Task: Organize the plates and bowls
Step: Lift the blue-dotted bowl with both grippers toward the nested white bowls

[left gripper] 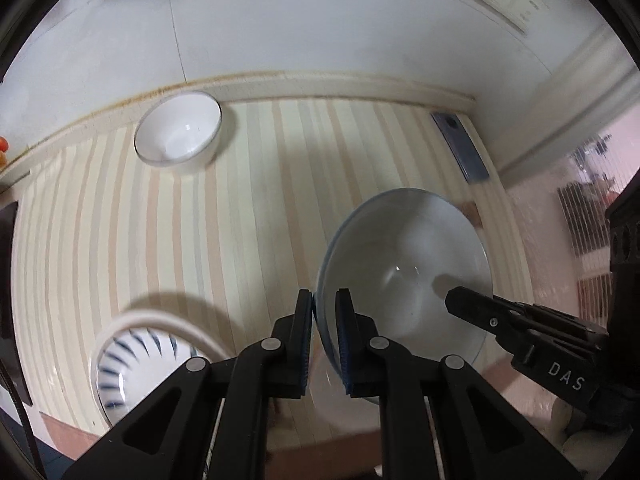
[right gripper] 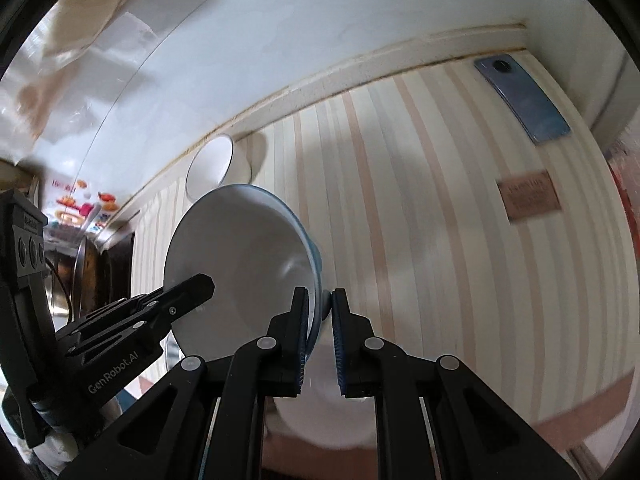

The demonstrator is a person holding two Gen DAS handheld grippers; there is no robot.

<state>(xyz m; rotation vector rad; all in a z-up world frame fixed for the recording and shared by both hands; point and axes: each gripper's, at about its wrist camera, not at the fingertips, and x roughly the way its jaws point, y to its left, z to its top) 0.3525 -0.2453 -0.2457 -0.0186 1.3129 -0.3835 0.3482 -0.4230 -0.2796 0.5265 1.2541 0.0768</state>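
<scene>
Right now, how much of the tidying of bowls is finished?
Nothing looks stacked yet. In hand: both the left gripper and right gripper pinch opposite rims of the big bowl, lifted and tilted. Left: the small white bowl by the wall and the striped bowl sit apart.

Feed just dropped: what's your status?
Left gripper and right gripper both shut on blue-rimmed white bowl. Small white bowl by wall, striped bowl near. Path clear.

Striped counter (left gripper: 248, 216): white bowl (left gripper: 178, 133), phone (left gripper: 460, 148), striped bowl (left gripper: 132, 364)
</scene>
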